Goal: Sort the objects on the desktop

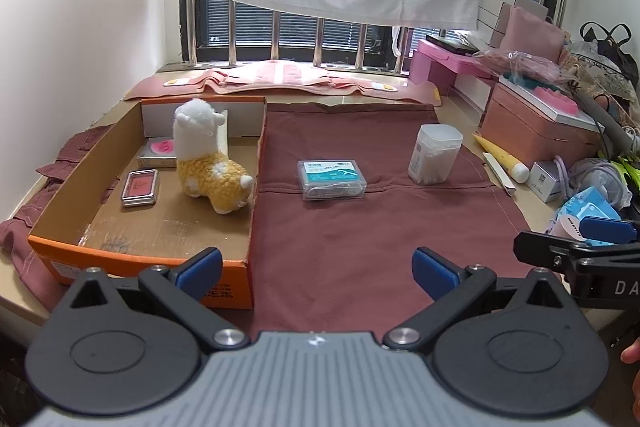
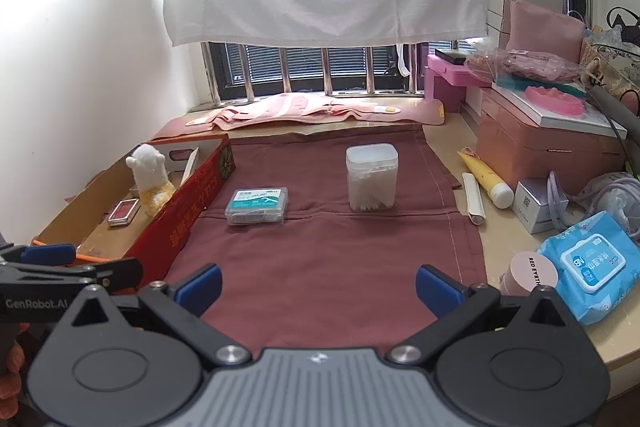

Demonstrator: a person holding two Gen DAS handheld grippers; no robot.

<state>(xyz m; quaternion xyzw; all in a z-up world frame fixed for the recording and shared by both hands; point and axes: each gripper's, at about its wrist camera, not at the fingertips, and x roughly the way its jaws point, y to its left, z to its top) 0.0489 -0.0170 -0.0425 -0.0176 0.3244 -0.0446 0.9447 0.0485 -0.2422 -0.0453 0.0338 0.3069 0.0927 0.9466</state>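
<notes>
While both hand-held grippers gape empty, a maroon cloth point(image 2: 320, 259) covers the tabletop — apparently beneath a barred window point(image 2: 312, 67).

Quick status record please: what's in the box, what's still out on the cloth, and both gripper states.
box: orange cardboard box, open top, at the left of the cloth
in box: plush alpaca standing; red compact flat; small silver box with pink label behind it
on cloth: floss pick case; cotton swab jar, upright, lid on
cloth: maroon cloth
left gripper: open, empty, low over the cloth's near edge
right gripper: open, empty, over the cloth's near edge
</notes>
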